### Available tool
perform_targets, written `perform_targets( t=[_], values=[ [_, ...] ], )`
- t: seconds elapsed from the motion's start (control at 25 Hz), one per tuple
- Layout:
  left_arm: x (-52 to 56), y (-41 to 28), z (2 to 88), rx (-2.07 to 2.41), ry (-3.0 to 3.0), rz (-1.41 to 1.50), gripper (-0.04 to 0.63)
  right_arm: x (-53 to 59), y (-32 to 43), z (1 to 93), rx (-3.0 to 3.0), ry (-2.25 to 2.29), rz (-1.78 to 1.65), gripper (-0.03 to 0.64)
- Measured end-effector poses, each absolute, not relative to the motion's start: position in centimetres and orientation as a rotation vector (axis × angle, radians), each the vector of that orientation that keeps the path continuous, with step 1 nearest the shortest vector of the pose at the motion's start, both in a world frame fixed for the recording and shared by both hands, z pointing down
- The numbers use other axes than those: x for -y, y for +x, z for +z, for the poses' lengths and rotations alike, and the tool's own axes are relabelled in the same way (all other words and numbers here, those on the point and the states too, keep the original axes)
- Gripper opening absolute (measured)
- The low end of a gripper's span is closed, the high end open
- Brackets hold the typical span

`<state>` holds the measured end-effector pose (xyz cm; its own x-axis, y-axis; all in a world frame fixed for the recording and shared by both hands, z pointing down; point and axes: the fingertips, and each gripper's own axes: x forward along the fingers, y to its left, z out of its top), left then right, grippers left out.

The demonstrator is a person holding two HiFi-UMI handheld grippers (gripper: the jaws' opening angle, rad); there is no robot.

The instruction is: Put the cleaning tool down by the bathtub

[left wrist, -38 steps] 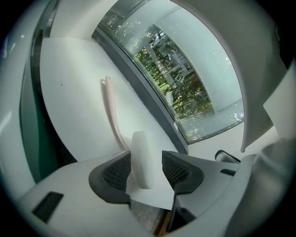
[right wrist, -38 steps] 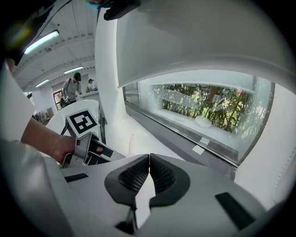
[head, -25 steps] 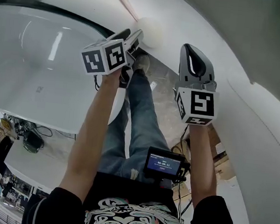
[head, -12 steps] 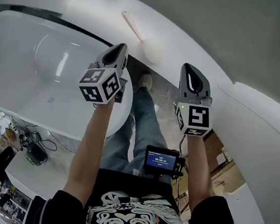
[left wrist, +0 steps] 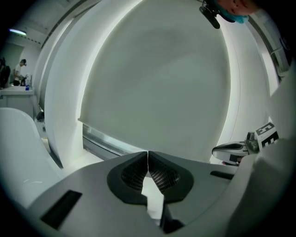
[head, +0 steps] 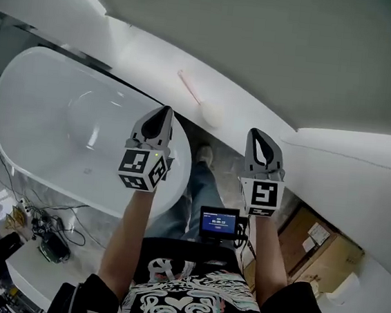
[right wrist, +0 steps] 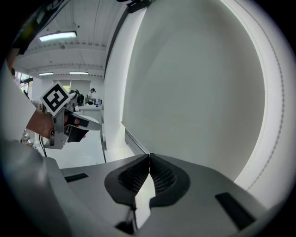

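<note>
Close to the person's chest, a small black screen device (head: 218,222) sits at the waist, and just beyond it the two forearms hold the tongs side by side. The left gripper (head: 167,110) is clenched on nothing, its ribbed pads pressed together in its own view. The right gripper (head: 257,134) is likewise squeezed closed and empty. Farther out, ahead of the gap between the two tips and about equally near to each, the pink-handled cleaning tool with a round white head (head: 208,111) lies on the white curved ledge (head: 151,54), just beside the white oval bathtub (head: 21,99). Its head points back toward the person, and its long handle runs away and to the left, roughly along the tub's rim. By this layout the tool looks already set down and free; if it needed shifting, either hand could reach it from straight ahead.
</note>
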<state>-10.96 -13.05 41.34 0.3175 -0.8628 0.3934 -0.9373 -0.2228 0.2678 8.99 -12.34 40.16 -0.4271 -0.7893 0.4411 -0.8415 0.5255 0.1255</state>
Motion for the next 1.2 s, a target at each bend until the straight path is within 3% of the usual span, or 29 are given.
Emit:
perform_targets(
  t=[0.64, 1.2],
  values=[
    [6.5, -14.3, 29.2, 1.764, 2.274, 0.148, 0.02, 6.1, 10.8, 29.1, 2.358, 1.454, 0.006, 0.026],
    [2.3, -15.6, 21.3, 1.799, 2.421, 0.09, 0.02, 2.7, 7.2, 22.2, 2.466, 1.524, 0.038, 0.026]
  ],
)
